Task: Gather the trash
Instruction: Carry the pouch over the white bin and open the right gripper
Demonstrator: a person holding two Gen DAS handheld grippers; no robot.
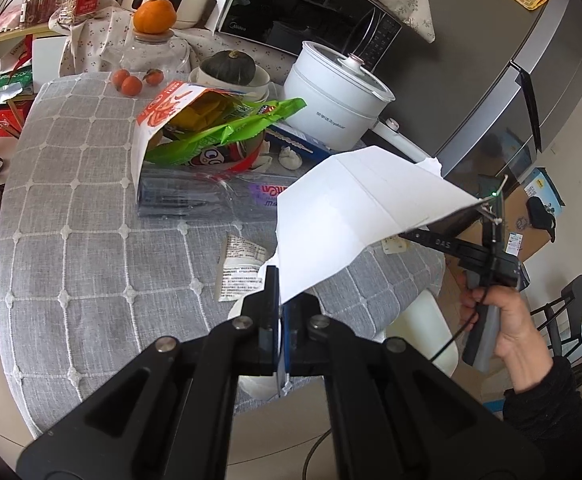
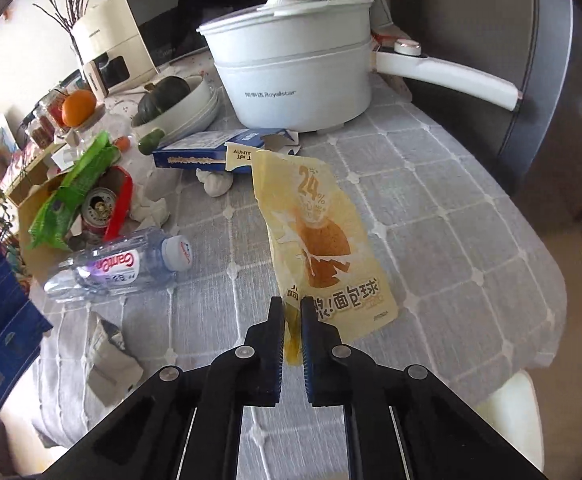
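A: So, right gripper (image 2: 292, 316) fingers are pinched on the yellow snack wrapper (image 2: 323, 236), lifting its near edge off the table (image 2: 451, 200).
B: Left gripper (image 1: 279, 300)?
A: Clamped on the white bag (image 1: 355, 216), probably holding it up for loading.

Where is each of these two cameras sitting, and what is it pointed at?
Left wrist: rides the left gripper, looking down across the table at the white bag it pinches; the person's right hand shows.
Right wrist: rides the right gripper, looking down at the yellow wrapper it pinches; only its own fingers show.
Shared: white pot, water bottle.
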